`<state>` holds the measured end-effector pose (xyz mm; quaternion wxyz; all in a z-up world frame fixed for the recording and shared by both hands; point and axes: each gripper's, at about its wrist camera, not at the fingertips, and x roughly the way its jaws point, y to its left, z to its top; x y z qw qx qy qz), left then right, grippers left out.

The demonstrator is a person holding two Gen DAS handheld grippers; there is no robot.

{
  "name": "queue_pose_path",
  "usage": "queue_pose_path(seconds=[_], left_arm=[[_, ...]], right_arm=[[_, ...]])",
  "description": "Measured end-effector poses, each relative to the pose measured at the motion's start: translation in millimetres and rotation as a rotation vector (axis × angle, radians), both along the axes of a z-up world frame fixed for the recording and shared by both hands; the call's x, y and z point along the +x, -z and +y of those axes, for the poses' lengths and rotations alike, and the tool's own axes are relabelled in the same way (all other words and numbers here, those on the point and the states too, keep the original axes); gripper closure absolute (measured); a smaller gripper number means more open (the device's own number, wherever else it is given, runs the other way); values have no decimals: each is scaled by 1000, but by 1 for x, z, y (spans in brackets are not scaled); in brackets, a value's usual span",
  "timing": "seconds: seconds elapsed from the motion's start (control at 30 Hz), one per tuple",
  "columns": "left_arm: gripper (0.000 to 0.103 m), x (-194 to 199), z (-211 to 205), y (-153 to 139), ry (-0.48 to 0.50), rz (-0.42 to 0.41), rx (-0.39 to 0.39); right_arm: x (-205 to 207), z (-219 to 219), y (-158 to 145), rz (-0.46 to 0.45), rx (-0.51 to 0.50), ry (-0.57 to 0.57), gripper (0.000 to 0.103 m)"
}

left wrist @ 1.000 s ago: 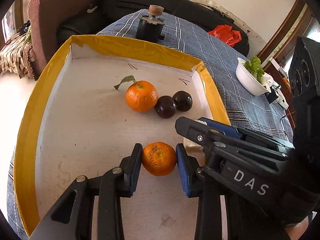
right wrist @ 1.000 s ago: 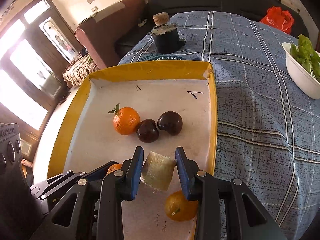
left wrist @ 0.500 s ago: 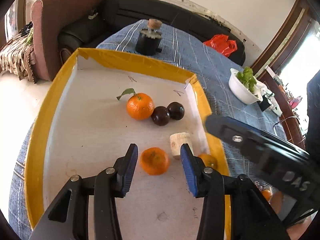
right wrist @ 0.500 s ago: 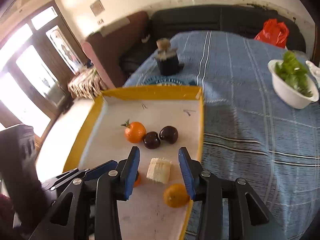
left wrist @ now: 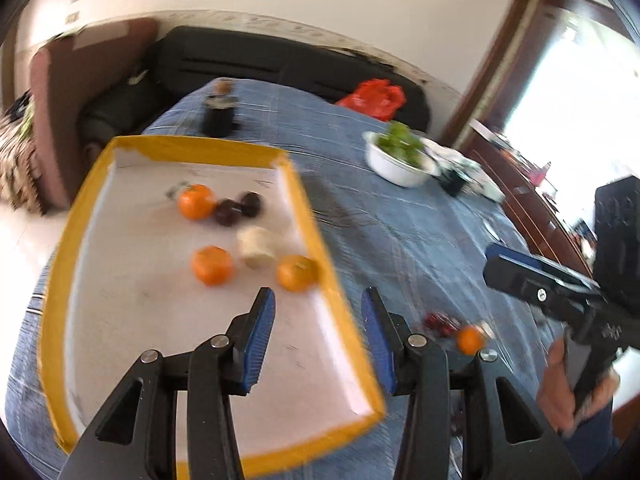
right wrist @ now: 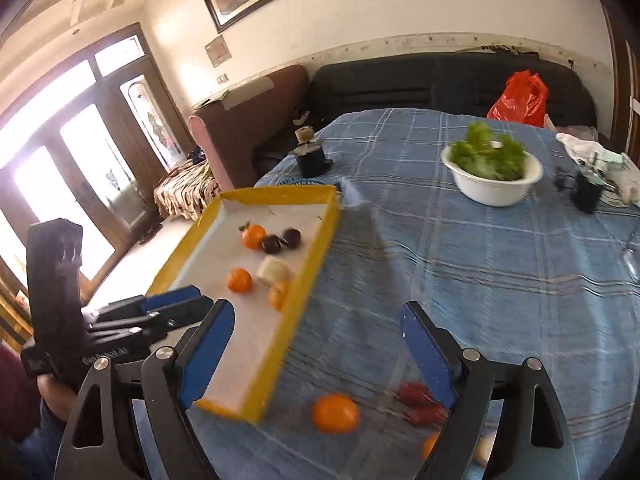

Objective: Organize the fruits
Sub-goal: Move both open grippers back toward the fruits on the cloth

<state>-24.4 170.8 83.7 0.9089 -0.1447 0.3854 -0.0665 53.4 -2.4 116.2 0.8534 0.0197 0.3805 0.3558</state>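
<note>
The yellow-rimmed tray (left wrist: 68, 248) (right wrist: 276, 193) holds three oranges (left wrist: 212, 265) (right wrist: 239, 280), two dark plums (left wrist: 226, 212) (right wrist: 272, 243) and a pale cut chunk (left wrist: 256, 246) (right wrist: 272, 270). My left gripper (left wrist: 318, 340) hangs open above the tray's near right rim with nothing between its fingers. My right gripper (right wrist: 318, 356) is over the blue cloth just right of the tray; its jaws are opening wide and hold nothing. Below it on the cloth lie a loose orange (right wrist: 335, 414) (left wrist: 470, 339) and small red fruits (right wrist: 416, 394) (left wrist: 440, 320).
A white bowl of greens (right wrist: 492, 188) (left wrist: 400, 166) stands far right on the table. A dark corked jar (right wrist: 310, 158) (left wrist: 218, 116) sits behind the tray. A dark cup (right wrist: 586, 194), a red bag (right wrist: 520, 100), a sofa and an armchair lie beyond.
The left gripper let go of an orange and the right let go of the pale chunk; both lie in the tray. Both grippers drew back, up and rightward; the right jaws spread wide.
</note>
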Motion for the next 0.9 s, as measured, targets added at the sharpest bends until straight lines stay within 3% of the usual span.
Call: queue_pose_path(seconds=[0.2, 0.3, 0.43, 0.53, 0.9], left_arm=[[59, -22, -53, 9, 148, -6, 11], [59, -15, -74, 19, 185, 29, 32], [59, -2, -100, 27, 202, 55, 121], [59, 5, -114, 35, 212, 67, 159], [65, 29, -134, 64, 189, 139, 291]], right_arm=[[-11, -70, 0, -68, 126, 61, 14], [-1, -91, 12, -44, 188, 110, 15], [18, -106, 33, 59, 208, 142, 23], [23, -118, 37, 89, 259, 152, 23], [15, -114, 33, 91, 287, 89, 23]])
